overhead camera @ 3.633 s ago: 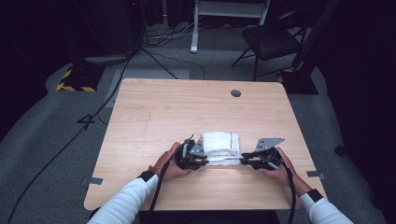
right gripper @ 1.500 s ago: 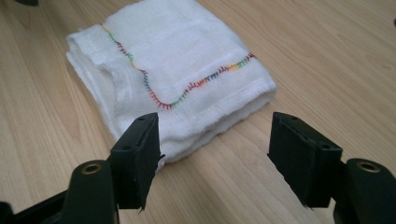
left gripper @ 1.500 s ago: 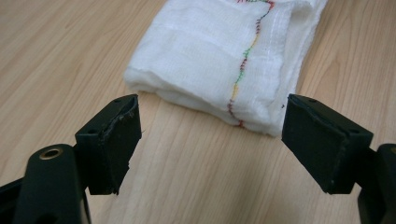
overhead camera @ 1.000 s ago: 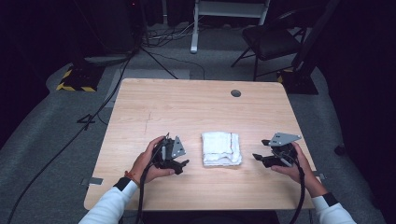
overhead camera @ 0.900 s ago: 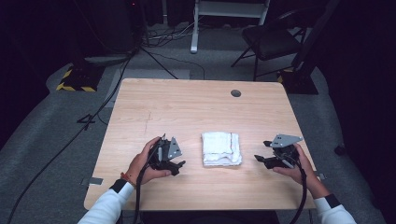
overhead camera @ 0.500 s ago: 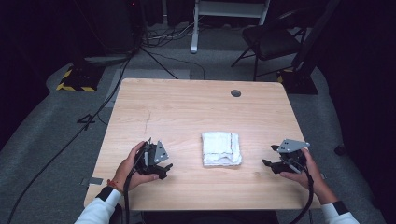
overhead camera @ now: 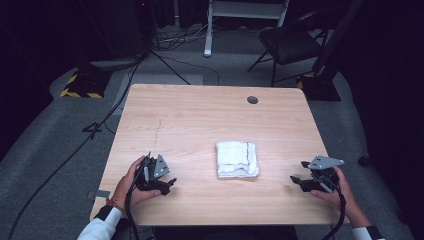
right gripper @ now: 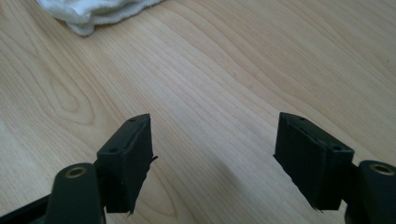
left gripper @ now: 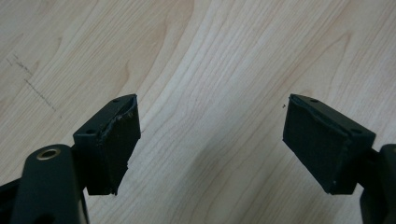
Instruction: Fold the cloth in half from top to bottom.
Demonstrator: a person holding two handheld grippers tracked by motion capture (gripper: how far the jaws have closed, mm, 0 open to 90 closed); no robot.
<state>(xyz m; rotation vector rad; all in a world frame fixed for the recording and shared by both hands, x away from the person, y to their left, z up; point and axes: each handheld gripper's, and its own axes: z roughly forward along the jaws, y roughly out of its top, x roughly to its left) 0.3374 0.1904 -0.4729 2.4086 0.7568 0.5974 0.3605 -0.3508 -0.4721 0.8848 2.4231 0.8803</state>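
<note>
Both grippers have drawn back to the table's near corners, jaws released, leaving the folded white cloth (overhead camera: 237, 159) alone; best rest them clear.

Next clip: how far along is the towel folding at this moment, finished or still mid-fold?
Looks finished: the white terry towel lies folded into a compact rectangle mid-table on the light wooden table. Nothing is in hand; the left gripper and right gripper sit open, apart from it on either side. Nothing visibly remains.
</note>
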